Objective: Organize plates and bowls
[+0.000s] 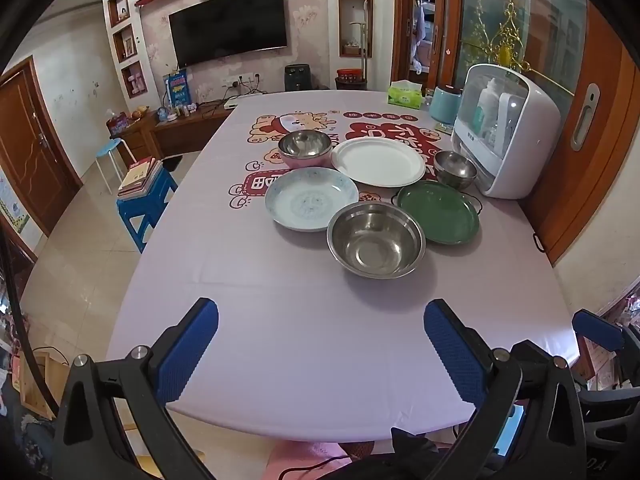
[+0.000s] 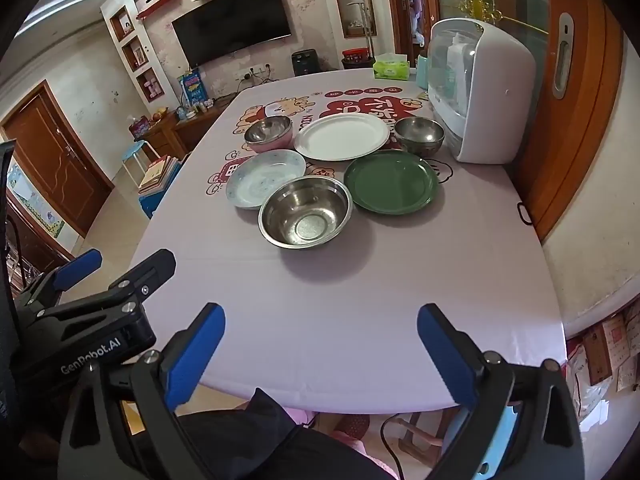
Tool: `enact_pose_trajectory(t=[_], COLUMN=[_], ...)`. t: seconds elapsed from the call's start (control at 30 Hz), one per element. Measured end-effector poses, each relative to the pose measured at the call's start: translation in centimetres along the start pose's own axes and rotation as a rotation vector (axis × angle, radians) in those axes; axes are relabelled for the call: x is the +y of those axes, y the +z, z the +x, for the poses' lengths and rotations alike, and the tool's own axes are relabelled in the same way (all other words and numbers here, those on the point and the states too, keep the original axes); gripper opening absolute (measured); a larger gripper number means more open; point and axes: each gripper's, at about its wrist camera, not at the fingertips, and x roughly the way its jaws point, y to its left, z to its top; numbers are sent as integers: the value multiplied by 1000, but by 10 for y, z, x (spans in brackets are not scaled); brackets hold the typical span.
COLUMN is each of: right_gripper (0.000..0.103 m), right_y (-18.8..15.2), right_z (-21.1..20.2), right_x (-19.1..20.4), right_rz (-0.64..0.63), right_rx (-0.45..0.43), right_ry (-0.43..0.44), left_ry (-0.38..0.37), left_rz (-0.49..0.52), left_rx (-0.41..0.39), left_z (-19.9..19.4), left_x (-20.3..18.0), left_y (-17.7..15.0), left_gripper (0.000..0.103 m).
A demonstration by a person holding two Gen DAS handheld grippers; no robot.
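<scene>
Several dishes sit mid-table: a large steel bowl nearest, a pale blue patterned plate to its left, a green plate to its right. Behind are a pink-sided steel bowl, a white plate and a small steel bowl. My left gripper is open and empty above the table's near edge. My right gripper is open and empty, also at the near edge. The left gripper also shows in the right wrist view.
The table has a lilac cloth with cartoon prints. A white sterilizer cabinet, a teal canister and a tissue box stand at the right rear. A blue stool with books stands left of the table.
</scene>
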Motion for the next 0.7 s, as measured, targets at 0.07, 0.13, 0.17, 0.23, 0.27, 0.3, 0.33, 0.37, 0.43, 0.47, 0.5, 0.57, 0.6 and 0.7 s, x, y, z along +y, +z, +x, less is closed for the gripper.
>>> enact_pose_trajectory(t=[0.07, 0.13, 0.17, 0.23, 0.27, 0.3, 0.33, 0.37, 0.43, 0.47, 0.5, 0.57, 0.6, 0.7], right_gripper=[98, 98, 98, 98, 98, 98, 98, 98, 98, 98, 98, 98, 98, 98], right_y=[0, 0, 0, 0, 1, 1, 0, 0, 0, 0, 0, 0, 0, 0], right_z=[0, 0, 0, 0, 0, 1, 0, 0, 0, 0, 0, 0, 0, 0], right_x=[0, 0, 0, 0, 0, 0, -1, -1, -1, 0, -1, -1, -1, -1], right_rz=[2, 3, 4, 4, 5, 5, 3, 3, 3, 4, 4, 4, 4, 4], right_rx=[1, 0, 0, -1, -1, 0, 0, 0, 1, 1, 0, 0, 0, 0], right_ry=[2, 2, 2, 2, 2, 2, 5, 5, 5, 5, 6, 6, 6, 7], left_ry=[-2, -4, 6, 8, 8, 8, 8, 8, 10, 12, 13, 13, 14, 18], left_rz=[-1, -1, 5, 6, 6, 6, 7, 7, 6, 5, 3, 2, 2, 3], left_rx=[-3, -8, 8, 8, 8, 8, 7, 6, 9, 8, 7, 6, 6, 7], left_z=[-1, -2, 0, 0, 0, 0, -1, -1, 0, 0, -1, 1, 4, 3], left_x=[1, 2, 0, 0, 0, 0, 0, 0, 0, 0, 0, 2, 2, 2], left_y=[0, -1, 0, 0, 0, 0, 0, 0, 0, 0, 0, -1, -4, -5], left_gripper=[102, 102, 102, 102, 102, 102, 102, 102, 102, 102, 102, 102, 102, 102])
